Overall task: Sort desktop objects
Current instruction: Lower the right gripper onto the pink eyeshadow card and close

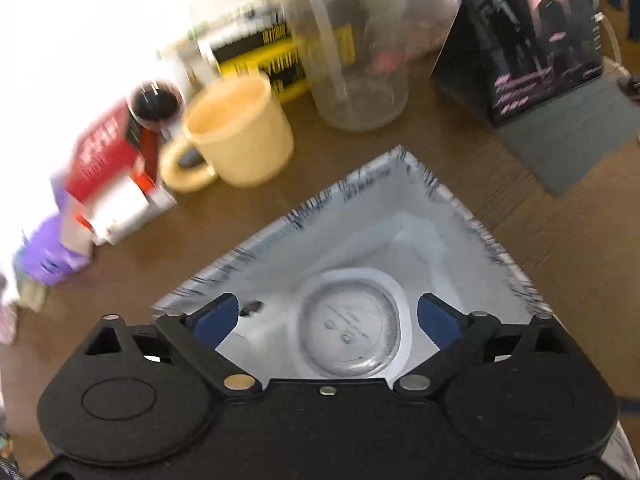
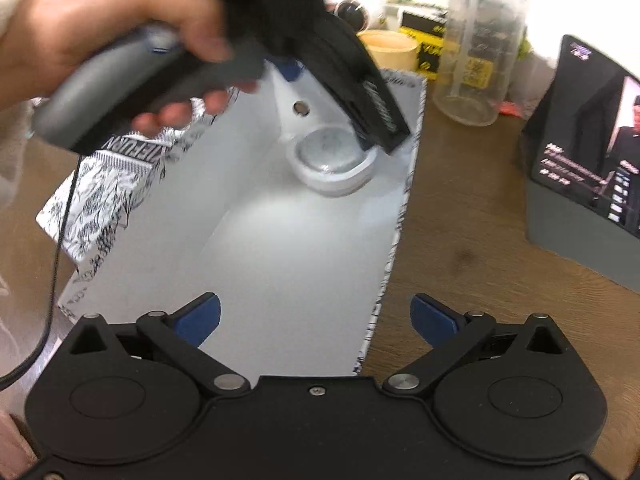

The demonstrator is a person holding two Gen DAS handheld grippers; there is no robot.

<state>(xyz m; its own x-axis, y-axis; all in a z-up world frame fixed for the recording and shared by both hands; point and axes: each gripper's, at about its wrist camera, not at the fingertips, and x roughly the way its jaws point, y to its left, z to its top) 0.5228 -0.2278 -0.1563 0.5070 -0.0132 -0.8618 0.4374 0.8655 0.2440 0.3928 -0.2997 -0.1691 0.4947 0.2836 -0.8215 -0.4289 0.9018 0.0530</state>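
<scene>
Tongs on my left (image 1: 328, 316) hung spread and empty over the white box (image 1: 400, 184), straight above the round tin (image 1: 350, 332) lying in its far corner. Withdrawing cleanly would mean rising straight, clear of the cream mug (image 1: 240, 128) and clear jar (image 1: 352, 52) beyond the rim. From the right view, my right tongs (image 2: 316, 316) gaped empty over the box's near end, whose floor lay bare.

Bright, blown-out backlight beyond the desk, heavy motion blur, perhaps strongest upper left, with fisheye-curved edges.
</scene>
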